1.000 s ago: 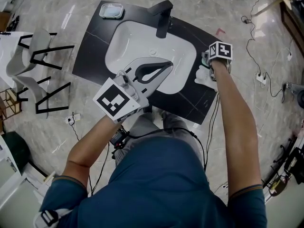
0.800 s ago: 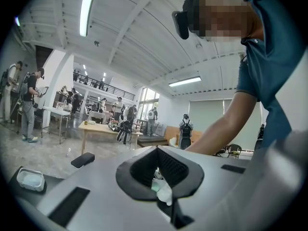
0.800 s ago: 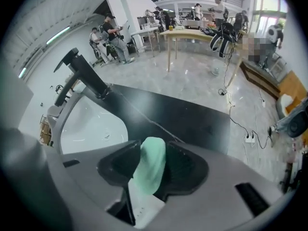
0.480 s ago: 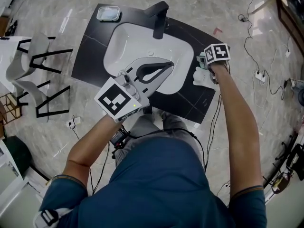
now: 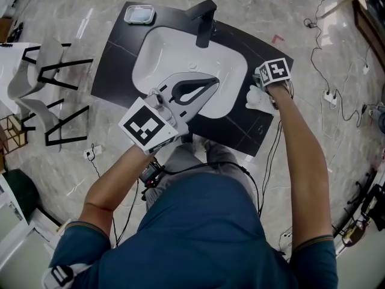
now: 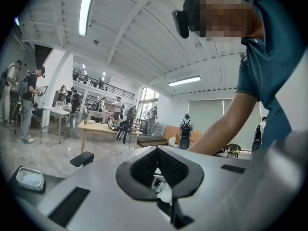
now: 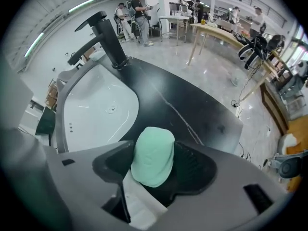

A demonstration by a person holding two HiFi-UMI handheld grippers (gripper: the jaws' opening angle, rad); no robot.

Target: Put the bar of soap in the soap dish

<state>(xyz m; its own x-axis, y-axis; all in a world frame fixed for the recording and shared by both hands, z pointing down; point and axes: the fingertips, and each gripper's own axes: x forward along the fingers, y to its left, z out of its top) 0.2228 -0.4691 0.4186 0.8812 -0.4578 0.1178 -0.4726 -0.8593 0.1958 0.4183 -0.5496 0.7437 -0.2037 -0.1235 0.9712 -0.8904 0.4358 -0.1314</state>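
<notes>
Rolling at the wrist, the right tool has turned its marker cube and slid a little along the bench's right edge since the earlier frames, while the left one has kept its place. Its jaws have just been easing wider, yet the pale green bar of soap stands between them. As far as that tool's own view shows, both pads rest against the bar's long sides, so I read it as gripped, though perhaps loosely. The left tool hangs level over the near rim of the basin, jaws apart with nothing between them. The soap dish sits at the bench's far left corner, beyond the faucet and well apart from the soap, with the whole basin between. The bar looks stiff, fairly light and smooth, with rounded edges, so it is likely slippery. Hold it across the broad middle of its flanks, not the tapering end, where a squeeze could squirt it out. Press firmly but without marking it.
</notes>
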